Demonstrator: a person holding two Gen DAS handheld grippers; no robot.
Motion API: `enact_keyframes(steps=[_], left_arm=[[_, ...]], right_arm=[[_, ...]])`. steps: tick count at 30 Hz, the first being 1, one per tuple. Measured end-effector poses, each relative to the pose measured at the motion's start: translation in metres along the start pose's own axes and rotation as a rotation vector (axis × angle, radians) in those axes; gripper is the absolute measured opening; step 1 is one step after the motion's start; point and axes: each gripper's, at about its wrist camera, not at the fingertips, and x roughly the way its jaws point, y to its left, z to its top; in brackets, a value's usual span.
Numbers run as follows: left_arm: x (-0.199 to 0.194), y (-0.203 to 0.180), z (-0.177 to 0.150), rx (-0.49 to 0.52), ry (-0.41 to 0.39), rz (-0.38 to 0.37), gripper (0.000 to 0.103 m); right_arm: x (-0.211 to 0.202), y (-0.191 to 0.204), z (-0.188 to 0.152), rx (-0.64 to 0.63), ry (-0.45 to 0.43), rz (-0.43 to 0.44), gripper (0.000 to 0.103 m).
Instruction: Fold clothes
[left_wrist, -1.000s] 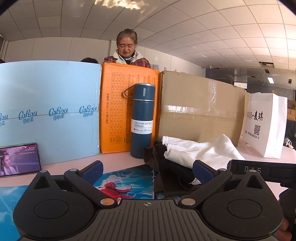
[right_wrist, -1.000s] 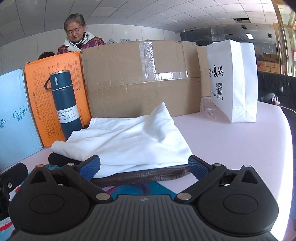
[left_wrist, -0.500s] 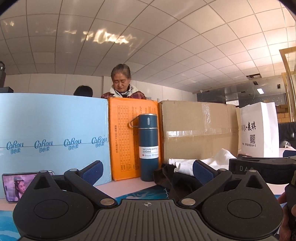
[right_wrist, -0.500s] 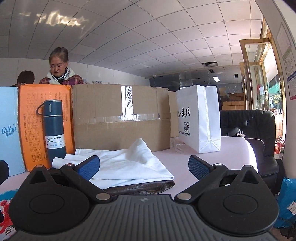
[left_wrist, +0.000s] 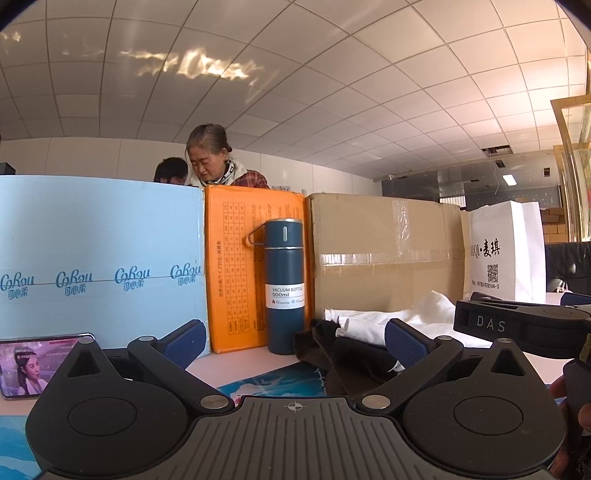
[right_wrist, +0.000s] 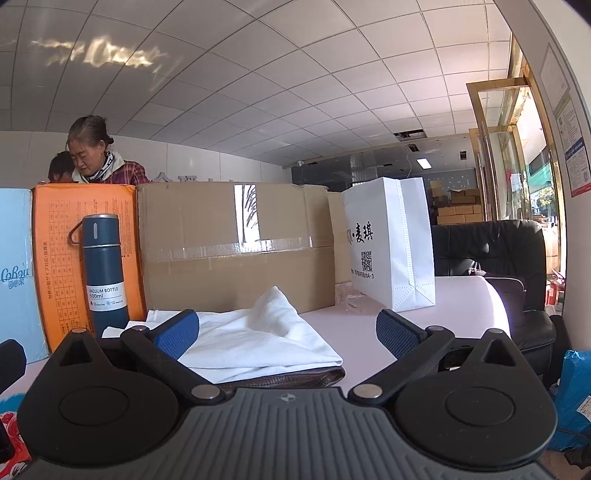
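Observation:
A folded white garment (right_wrist: 258, 338) lies on top of a dark brown garment (right_wrist: 295, 378) on the pale table. In the left wrist view the white garment (left_wrist: 373, 323) and the dark garment (left_wrist: 343, 354) sit ahead and to the right. My left gripper (left_wrist: 293, 339) is open and empty, held low in front of the pile. My right gripper (right_wrist: 288, 328) is open and empty, its fingers wide on either side of the white garment, just short of it. The right gripper's body (left_wrist: 517, 326) shows at the right of the left wrist view.
A blue vacuum bottle (left_wrist: 285, 284) stands behind the pile against an orange box (left_wrist: 236, 266). A light blue box (left_wrist: 99, 258), a cardboard box (right_wrist: 236, 254) and a white paper bag (right_wrist: 391, 243) line the back. A phone (left_wrist: 33, 363) stands at left. A black chair (right_wrist: 491, 258) is at right.
Both grippers have tilted upward and drawn back a little from the pile, so more ceiling shows. Both stay open and empty. The clothes have not moved.

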Motion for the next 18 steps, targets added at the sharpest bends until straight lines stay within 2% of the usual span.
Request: enact_keyframes(steps=[18], left_arm=[[-0.0006,-0.004,0.0,0.026,-0.003,0.013,0.103]], right_arm=[[0.0029,-0.0046,-0.001,0.032,0.021,0.018,0.103]])
